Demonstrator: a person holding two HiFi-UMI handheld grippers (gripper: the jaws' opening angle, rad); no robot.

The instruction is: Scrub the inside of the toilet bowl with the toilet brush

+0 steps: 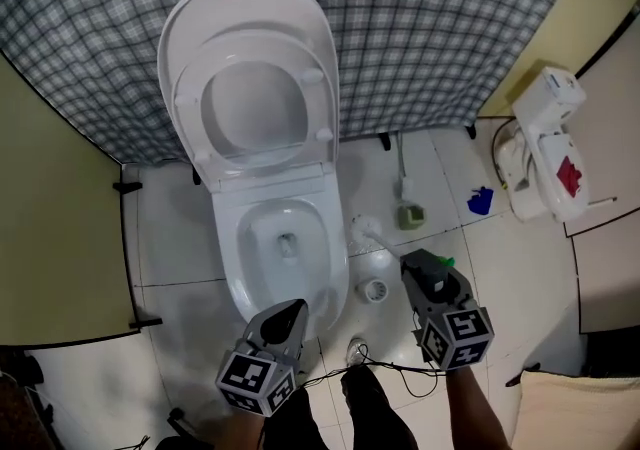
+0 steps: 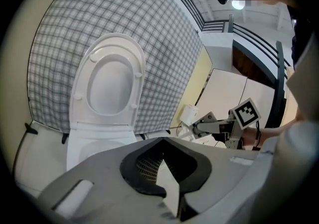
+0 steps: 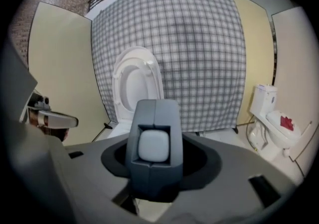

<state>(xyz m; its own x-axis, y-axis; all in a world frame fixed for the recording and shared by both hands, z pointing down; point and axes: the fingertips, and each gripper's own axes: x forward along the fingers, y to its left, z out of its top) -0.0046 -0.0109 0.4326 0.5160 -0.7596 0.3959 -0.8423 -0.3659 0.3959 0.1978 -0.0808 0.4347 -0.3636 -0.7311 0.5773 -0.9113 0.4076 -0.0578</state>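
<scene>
The white toilet stands with lid and seat raised, its bowl open below them. A white toilet brush leans in its round holder on the floor just right of the bowl. My right gripper is shut and holds nothing, its tip close to the right of the brush handle. My left gripper is shut and holds nothing, hovering over the bowl's near rim. In the left gripper view the raised seat fills the frame ahead; the right gripper view has the toilet beyond the closed jaws.
A long-handled tool in a green base and a blue object sit on the tiled floor right of the toilet. A second white fixture stands at the far right. Checked cloth hangs behind; yellow partitions flank the stall.
</scene>
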